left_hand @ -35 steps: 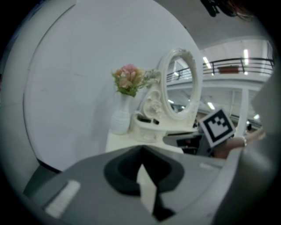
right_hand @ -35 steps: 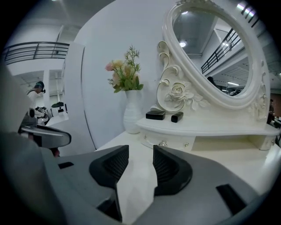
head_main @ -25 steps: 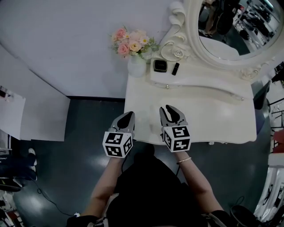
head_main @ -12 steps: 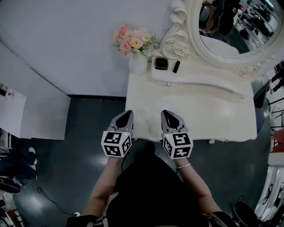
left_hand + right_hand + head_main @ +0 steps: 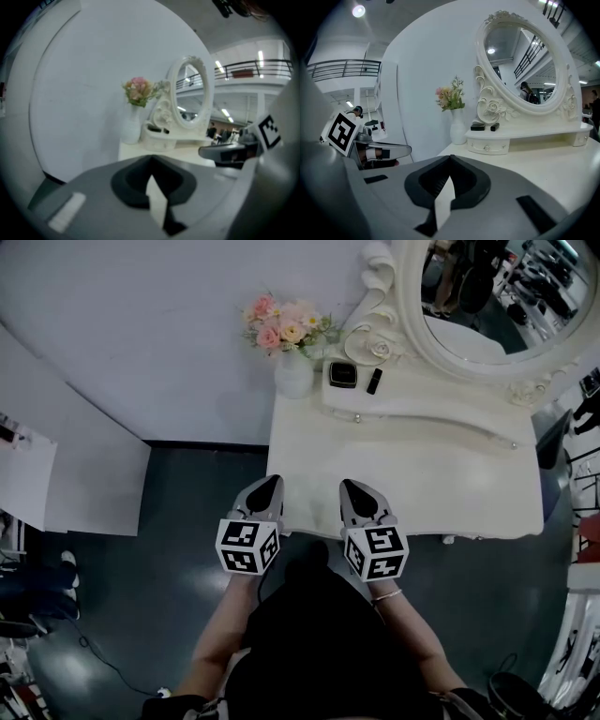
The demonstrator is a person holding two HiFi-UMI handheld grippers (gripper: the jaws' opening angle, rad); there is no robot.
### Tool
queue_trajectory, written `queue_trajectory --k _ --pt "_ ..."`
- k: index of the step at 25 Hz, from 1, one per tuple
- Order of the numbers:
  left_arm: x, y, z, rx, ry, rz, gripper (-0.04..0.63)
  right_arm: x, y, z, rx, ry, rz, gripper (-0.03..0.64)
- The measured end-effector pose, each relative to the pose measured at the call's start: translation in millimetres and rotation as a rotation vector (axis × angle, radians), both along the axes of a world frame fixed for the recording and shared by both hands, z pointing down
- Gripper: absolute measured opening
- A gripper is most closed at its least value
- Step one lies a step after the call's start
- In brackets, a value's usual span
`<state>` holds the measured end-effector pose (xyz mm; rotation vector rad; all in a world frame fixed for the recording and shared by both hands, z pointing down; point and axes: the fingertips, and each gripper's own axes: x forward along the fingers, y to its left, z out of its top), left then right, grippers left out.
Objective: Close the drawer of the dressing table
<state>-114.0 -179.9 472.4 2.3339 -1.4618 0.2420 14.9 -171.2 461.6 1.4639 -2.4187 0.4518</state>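
The left gripper point(image 5: 271, 482) holds its jaws together, empty. Just beside it, the right gripper point(image 5: 350, 486) has just closed its jaws on nothing. Both point forward and slightly down.

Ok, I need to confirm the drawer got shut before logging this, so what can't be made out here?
- Any drawer under the top: head view, hidden beneath the dressing table and behind the left gripper and right gripper; both gripper views look over the top.
- Mirror: head view, cut off by the upper edge.
- Two black items on the shelf: too small to identify anywhere.
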Motion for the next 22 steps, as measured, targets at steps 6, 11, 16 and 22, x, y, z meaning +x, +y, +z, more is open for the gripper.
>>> queue_trajectory --k 6,11,16,22 --pt "-3.4 -1.4 -0.4 0.002 -0.003 -0.006 0.006 3.1 -2.3 4.4 -0.019 -0.005 0.014 0.005" --pt "-5.2 -3.4 -2.4 0.006 -0.002 -0.01 0.006 6.6 -5.4 7.7 -0.029 0.002 0.029 0.005" --pt "-7.8 -5.4 -2.4 0.005 0.001 -0.019 0.006 8.1 -7.5 10.3 -0.039 0.001 0.033 0.005" --pt "-7.1 -7.7 -0.3 0.001 0.001 -0.018 0.006 11.2 -9.8 12.9 -0.045 0.004 0.041 0.005"
